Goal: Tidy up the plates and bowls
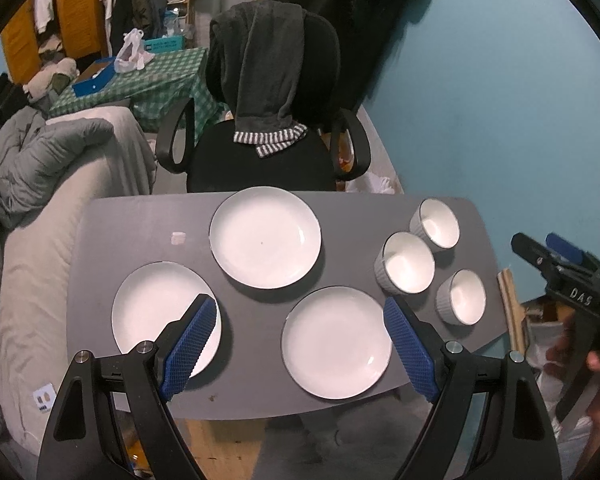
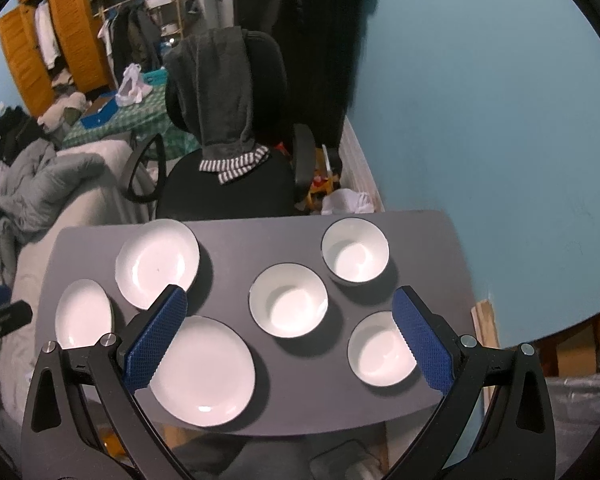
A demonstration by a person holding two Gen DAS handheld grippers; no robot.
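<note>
white plates (image 1: 265, 237), grey table (image 1: 140, 232), blue-padded tongs (image 1: 296, 308)

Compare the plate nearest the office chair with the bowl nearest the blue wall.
The flat white round plate nearest the chair is wide and shallow; the white ribbed bowl by the wall is narrower, deep and steep-sided. The plate sits mid-table at the far edge; the bowl occupies the far right corner. Both are white with thin dark rims, upright, empty, on the grey table.

Dim indoor light, soft shadows, heavy fisheye edge distortion.
</note>
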